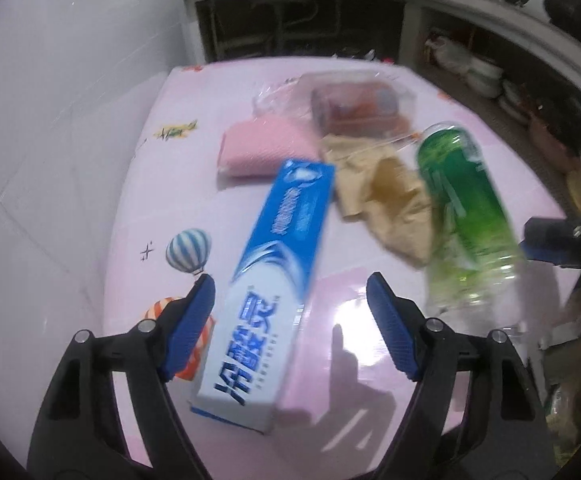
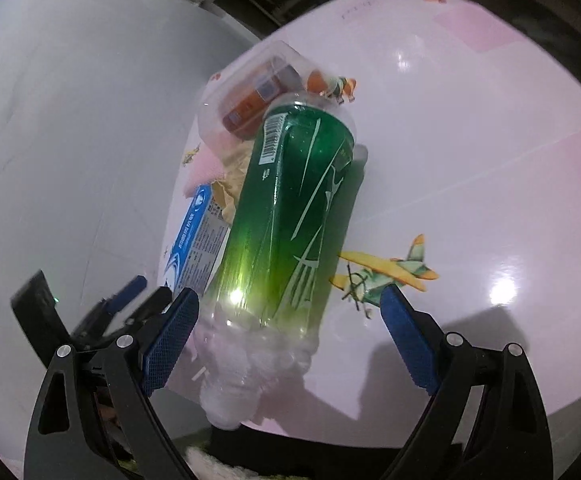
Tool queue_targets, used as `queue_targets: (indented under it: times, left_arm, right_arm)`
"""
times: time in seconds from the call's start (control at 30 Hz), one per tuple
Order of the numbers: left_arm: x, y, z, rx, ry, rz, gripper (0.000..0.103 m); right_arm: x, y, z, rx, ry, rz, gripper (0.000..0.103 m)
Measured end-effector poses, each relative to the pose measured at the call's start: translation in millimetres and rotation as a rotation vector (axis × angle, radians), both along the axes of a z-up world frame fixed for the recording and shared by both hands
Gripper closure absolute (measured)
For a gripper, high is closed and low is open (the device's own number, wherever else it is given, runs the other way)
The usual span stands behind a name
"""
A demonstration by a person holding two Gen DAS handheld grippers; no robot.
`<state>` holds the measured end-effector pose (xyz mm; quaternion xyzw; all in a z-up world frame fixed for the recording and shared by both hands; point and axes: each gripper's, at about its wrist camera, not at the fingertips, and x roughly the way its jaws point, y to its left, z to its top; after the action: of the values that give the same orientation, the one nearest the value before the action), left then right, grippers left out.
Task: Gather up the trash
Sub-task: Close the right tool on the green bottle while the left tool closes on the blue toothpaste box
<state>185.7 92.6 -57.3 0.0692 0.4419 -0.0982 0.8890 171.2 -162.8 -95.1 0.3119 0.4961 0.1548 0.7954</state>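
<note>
Pink glossy tabletop (image 1: 350, 300) printed with cartoon balloons and aeroplanes, set beside a white tiled wall (image 1: 50, 120); all trash items lie on it. Green-labelled clear plastic bottle (image 2: 290, 216), lying on its side near the table's edge, its clear neck end between the blue pads of the right gripper (image 2: 290, 336), whose jaws stand wide apart, neither pad visibly pressing it. Blue-and-white rectangular toothpaste carton (image 1: 266, 292), lying flat, its near end between the spread fingers of the left gripper (image 1: 290, 316), jaws likewise apart and not closed on the box. Crumpled tan paper (image 1: 390, 196), between the carton and the bottle, touching both. Folded pink cloth (image 1: 262, 148), just beyond the carton's far end. Clear plastic container holding a red-orange wrapper (image 1: 358, 108), farthest from the grippers, behind the paper and the cloth. Dark shelving with white bowls (image 1: 482, 76), background, blurred.
</note>
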Motion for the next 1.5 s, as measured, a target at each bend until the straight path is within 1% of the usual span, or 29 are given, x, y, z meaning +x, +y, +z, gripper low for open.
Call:
queue_targets:
  times: [0.07, 0.13, 0.2, 0.3, 0.47, 0.5, 0.53, 0.6, 0.63, 0.7, 0.73, 0.87, 0.93, 1.13, 1.27, 1.33, 1.5]
  left_arm:
    - [6.2, 5.6, -8.5, -0.013, 0.042, 0.016, 0.037]
    - [10.1, 11.0, -14.3, -0.026, 0.066, 0.033, 0.043]
    - [14.4, 18.3, -18.8, -0.065, 0.089, 0.049, 0.050]
    - [15.9, 24.6, -20.4, -0.118, 0.104, 0.063, 0.051]
    - [11.3, 23.4, -20.1, -0.144, 0.117, 0.071, 0.053]
    - [10.0, 23.5, -20.1, -0.152, 0.122, 0.074, 0.053]
    - [8.2, 23.5, -19.7, -0.161, 0.127, 0.077, 0.053]
    - [6.2, 23.6, -19.6, -0.187, 0.145, 0.084, 0.054]
    - [5.5, 23.6, -19.5, -0.200, 0.153, 0.086, 0.054]
    - [2.1, 24.3, -19.9, -0.233, 0.173, 0.095, 0.054]
    - [0.2, 24.8, -20.0, -0.244, 0.179, 0.101, 0.055]
    - [-7.5, 25.2, -21.8, -0.295, 0.211, 0.121, 0.055]
    - [-10.8, 22.4, -21.8, -0.297, 0.225, 0.117, 0.056]
    - [-20.6, 16.6, -19.8, -0.318, 0.277, 0.097, 0.057]
    - [-20.3, 14.6, -14.5, -0.282, 0.262, 0.093, 0.056]
    - [-17.7, 12.7, -12.2, -0.268, 0.255, 0.089, 0.051]
    - [-2.6, -0.4, -9.8, -0.198, 0.236, 0.060, 0.050]
  right_arm:
    - [4.2, -2.9, -3.6, 0.029, 0.018, 0.001, 0.014]
    - [8.6, -3.0, -8.2, 0.053, 0.039, 0.003, 0.014]
    - [14.7, 0.8, -11.8, 0.066, 0.054, 0.009, 0.014]
    - [19.5, 6.4, -14.0, 0.068, 0.064, 0.016, 0.014]
    - [20.3, 15.5, -12.0, 0.040, 0.064, 0.032, 0.014]
    - [20.0, 16.5, -11.9, 0.041, 0.063, 0.035, 0.016]
    - [20.2, 16.1, -12.0, 0.041, 0.064, 0.037, 0.022]
    - [22.5, 17.8, -12.0, 0.042, 0.065, 0.032, 0.027]
    - [21.5, 16.3, -13.0, 0.062, 0.069, 0.031, 0.031]
    - [23.1, 13.4, -15.1, 0.084, 0.068, 0.031, 0.037]
    - [22.9, 12.6, -13.6, 0.085, 0.063, 0.031, 0.038]
    - [16.0, 3.7, -7.7, 0.029, 0.045, 0.021, 0.040]
    - [10.4, -4.5, -6.7, 0.018, 0.041, 0.020, 0.041]
    - [-7.1, -27.8, 2.3, -0.075, 0.013, 0.000, 0.042]
    - [-17.7, -41.4, 6.1, -0.132, 0.003, -0.008, 0.042]
    - [-20.5, -43.7, 7.5, -0.154, -0.002, -0.009, 0.042]
    - [-23.8, -45.2, 8.7, -0.194, -0.013, -0.003, 0.041]
